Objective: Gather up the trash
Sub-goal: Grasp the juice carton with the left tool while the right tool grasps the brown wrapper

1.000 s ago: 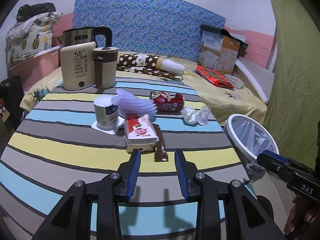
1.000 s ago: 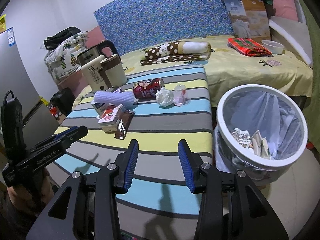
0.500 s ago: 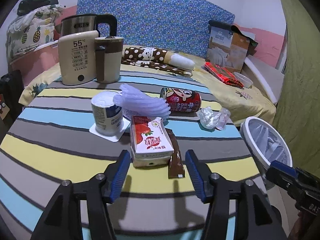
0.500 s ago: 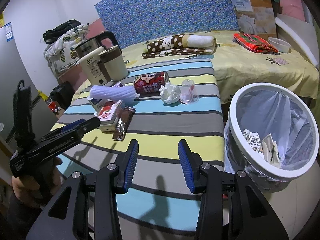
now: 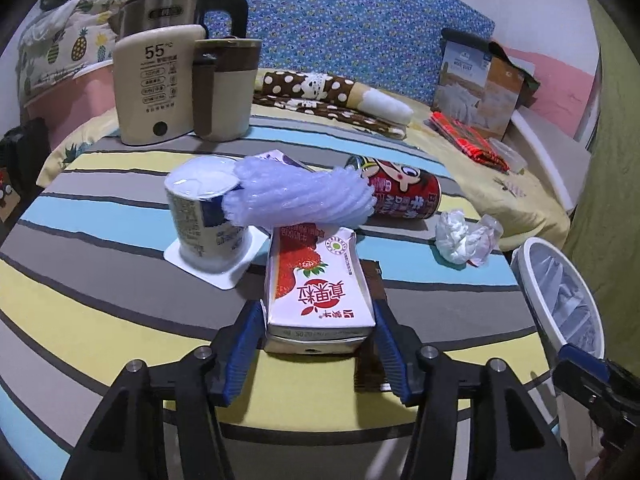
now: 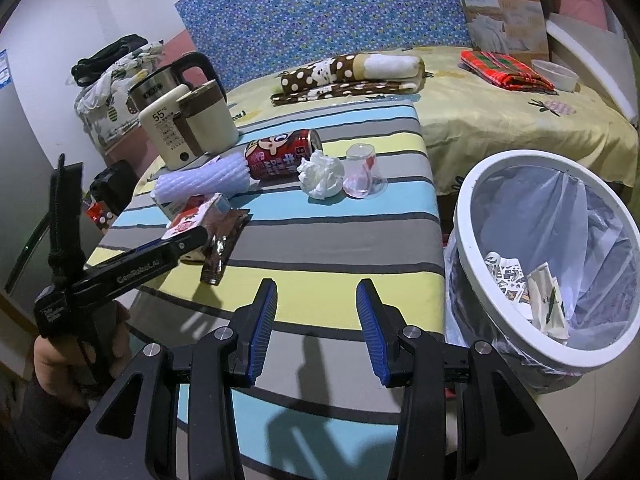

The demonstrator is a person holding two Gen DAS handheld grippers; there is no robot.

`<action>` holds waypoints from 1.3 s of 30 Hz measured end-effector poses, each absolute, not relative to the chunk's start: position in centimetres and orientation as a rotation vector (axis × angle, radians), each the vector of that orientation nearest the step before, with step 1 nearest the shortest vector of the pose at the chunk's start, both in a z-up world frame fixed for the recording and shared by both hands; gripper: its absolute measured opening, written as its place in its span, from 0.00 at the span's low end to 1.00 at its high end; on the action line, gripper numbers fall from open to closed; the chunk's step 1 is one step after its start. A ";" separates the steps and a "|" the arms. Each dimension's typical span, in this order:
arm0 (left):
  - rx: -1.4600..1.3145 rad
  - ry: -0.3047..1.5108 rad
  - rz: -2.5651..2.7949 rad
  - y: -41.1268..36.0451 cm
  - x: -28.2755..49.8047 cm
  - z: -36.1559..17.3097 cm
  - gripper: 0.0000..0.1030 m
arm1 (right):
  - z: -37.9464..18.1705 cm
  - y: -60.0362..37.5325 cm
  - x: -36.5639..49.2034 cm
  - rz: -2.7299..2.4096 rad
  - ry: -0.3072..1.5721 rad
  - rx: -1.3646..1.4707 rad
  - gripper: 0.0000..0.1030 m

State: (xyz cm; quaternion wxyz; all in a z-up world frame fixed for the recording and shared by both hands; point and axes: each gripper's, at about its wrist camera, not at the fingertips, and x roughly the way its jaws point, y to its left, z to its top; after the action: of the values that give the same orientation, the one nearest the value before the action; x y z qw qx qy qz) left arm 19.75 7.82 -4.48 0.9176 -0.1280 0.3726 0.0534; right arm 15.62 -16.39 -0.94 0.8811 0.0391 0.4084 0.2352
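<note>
Left gripper (image 5: 318,344) at lower centre of its frame, jaws apart, straddling the strawberry milk carton (image 5: 318,288) lying on the striped table (image 5: 100,312); contact unclear. Right gripper (image 6: 316,322), jaws apart, empty, hovers at the table edge. Trash bin (image 6: 464,216) at right, paper scraps inside.

One carton (image 5: 320,280), one can (image 5: 404,194), one wrapper (image 6: 222,246), two cups (image 5: 204,220) (image 6: 362,172)
</note>
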 end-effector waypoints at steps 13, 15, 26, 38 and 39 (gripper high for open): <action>-0.252 0.711 0.160 10.1 15.5 -3.4 0.54 | -1.2 -12.6 16.0 0.565 0.869 0.041 0.42; -0.258 0.709 0.164 10.6 15.0 -3.5 0.54 | -1.3 -11.6 16.2 0.576 0.872 0.033 0.42; -0.297 0.699 0.190 13.3 13.4 -3.8 0.54 | -2.5 -6.4 17.3 0.600 0.901 -0.009 0.42; -0.300 0.707 0.169 13.5 13.4 -4.4 0.54 | -3.4 -4.8 17.8 0.548 0.915 -0.071 0.26; -0.298 0.705 0.170 13.4 13.3 -4.3 0.54 | -3.3 -4.8 17.8 0.548 0.911 -0.071 0.25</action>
State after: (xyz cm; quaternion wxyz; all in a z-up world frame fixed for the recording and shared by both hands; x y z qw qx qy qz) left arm 13.31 13.41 -4.31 0.9242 -0.1451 0.3435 0.0826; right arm 17.78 -4.77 -3.33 0.8615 -0.0338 0.4340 0.2614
